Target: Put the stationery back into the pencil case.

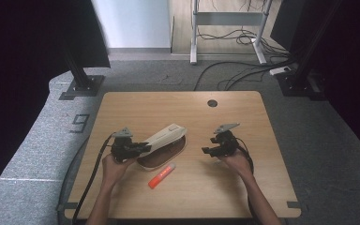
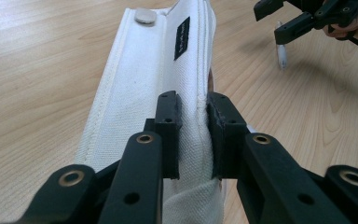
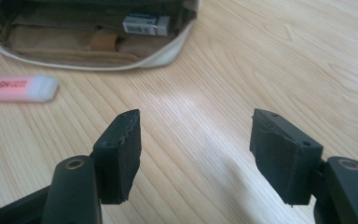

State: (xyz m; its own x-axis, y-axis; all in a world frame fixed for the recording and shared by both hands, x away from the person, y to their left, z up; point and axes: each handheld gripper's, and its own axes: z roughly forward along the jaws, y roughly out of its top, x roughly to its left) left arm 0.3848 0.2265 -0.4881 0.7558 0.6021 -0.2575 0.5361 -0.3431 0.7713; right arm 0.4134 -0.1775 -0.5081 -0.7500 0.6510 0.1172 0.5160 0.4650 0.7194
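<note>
left gripper point(image 2: 193, 135) clamped on raised flap of cream canvas pencil case point(image 1: 165, 136), brown inside; right gripper point(image 3: 196, 154) gaping; orange highlighter point(image 1: 161, 176) alongside.

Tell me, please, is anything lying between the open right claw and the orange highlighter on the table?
Nothing visible does: bare wood lies between the right claw and the highlighter. The open pencil case sits beyond, off that path.
</note>
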